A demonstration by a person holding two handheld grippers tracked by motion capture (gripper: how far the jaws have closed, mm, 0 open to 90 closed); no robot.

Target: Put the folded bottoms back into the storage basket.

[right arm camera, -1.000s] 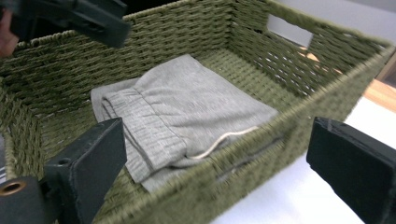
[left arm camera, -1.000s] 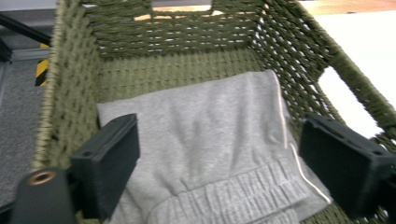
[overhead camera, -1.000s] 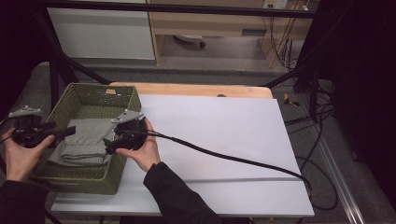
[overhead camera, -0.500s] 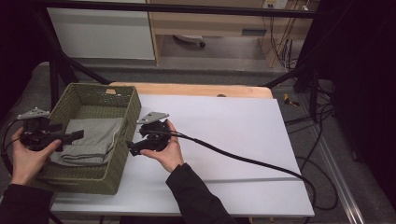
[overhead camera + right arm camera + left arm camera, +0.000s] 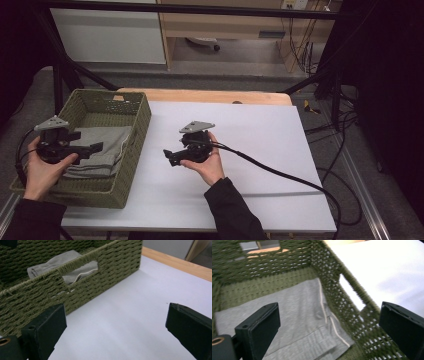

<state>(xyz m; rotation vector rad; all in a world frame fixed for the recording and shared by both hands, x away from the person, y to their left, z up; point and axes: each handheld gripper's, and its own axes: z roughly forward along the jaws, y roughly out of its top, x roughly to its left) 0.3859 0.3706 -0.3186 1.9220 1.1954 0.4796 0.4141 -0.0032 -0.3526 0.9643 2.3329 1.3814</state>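
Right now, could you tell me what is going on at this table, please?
A person holds a two-jaw gripper in each hand. A folded grey garment lies in the green woven basket at the left end of the white table. The left gripper hangs over the basket, its jaws just opened wide, with nothing between them. The right gripper is over the bare tabletop beside the basket, jaws open and empty. The garment appears to be already placed.

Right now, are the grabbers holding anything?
No. Both the left gripper and the right gripper have open, empty jaws; the grey cloth lies in the basket.
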